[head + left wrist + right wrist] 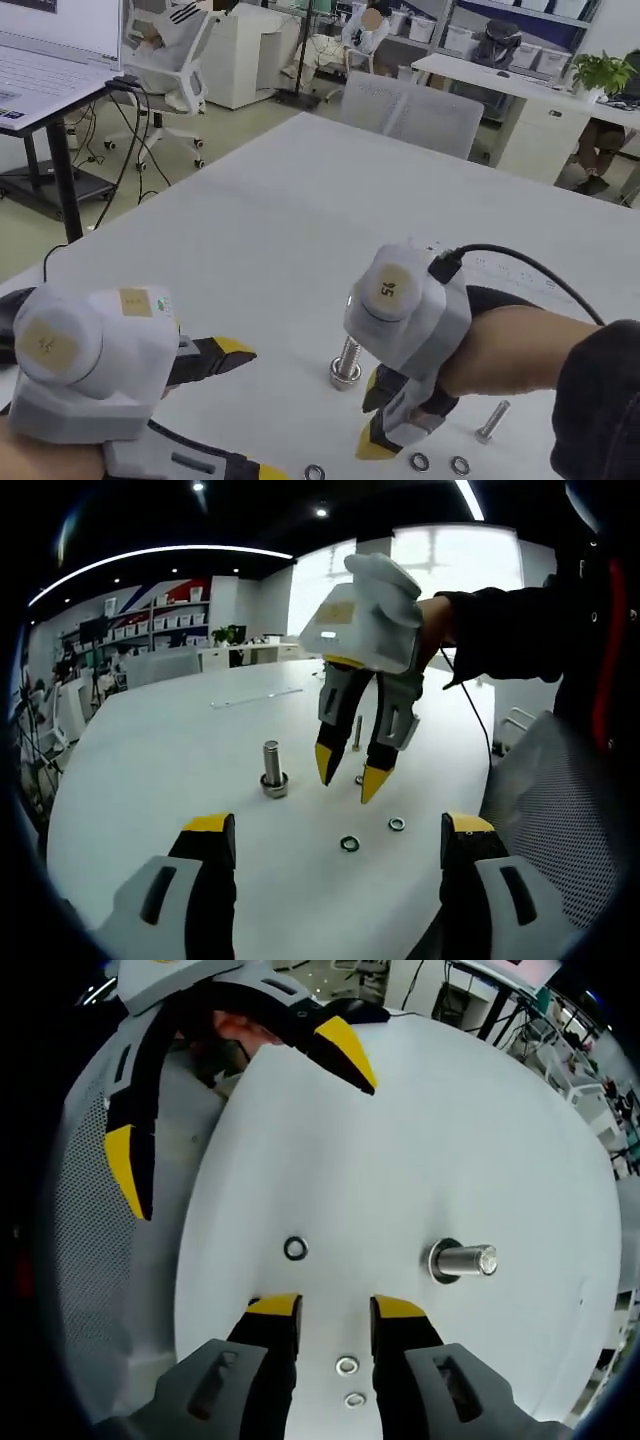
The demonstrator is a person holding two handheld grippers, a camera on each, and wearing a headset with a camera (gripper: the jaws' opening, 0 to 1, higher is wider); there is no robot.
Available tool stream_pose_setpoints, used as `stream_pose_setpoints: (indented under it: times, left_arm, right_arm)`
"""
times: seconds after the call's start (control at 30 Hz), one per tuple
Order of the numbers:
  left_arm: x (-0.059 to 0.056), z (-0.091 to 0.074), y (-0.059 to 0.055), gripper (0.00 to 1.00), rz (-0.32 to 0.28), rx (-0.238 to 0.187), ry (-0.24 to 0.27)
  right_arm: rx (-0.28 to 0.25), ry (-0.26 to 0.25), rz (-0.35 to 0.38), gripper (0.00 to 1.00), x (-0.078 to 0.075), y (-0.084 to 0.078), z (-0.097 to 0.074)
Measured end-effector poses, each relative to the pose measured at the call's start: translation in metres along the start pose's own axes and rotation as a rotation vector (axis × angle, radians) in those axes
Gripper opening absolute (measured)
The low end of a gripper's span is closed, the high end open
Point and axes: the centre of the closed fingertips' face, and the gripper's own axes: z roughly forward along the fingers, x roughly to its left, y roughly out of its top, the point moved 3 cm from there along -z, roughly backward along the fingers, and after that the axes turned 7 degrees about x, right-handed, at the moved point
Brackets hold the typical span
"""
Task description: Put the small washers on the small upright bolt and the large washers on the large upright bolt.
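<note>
My right gripper (372, 415) points down at the white worktop (300, 220), above the loose washers, and I judge this to be a pick approach. Its jaws are parted by a narrow gap, which suits a thin ring. They hold nothing and touch nothing. In the right gripper view, two small washers (347, 1365) lie just below the gap, close together. A darker washer (295, 1248), which looks slightly larger, lies alone just beyond the left jaw tip. All three washers lie flat toward the near edge of the worktop, and none is on a bolt yet. The large upright bolt (347, 362) stands on its head just inboard of my right gripper, with its shank bare. The small bolt (492, 421) stands further to the right, well apart from the large one. My left gripper (338, 823) is held low at the near edge, level with the washers and aimed across them. Its jaws are spread wide and empty. I judge that this position keeps it clear of the right gripper's descent.
</note>
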Motion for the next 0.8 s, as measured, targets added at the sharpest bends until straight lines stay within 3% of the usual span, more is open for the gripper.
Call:
stream_pose_setpoints:
  times: [0.4, 0.8]
  left_arm:
    - [-0.002, -0.002, 0.0, 0.84, 0.001, 0.0, 0.01]
    - [-0.003, -0.003, -0.001, 0.84, -0.003, -0.005, 0.006]
  right_arm:
    - [0.009, 0.04, -0.075, 0.27, 0.019, 0.018, 0.014]
    - [0.024, 0.053, -0.107, 0.26, 0.024, 0.025, 0.025]
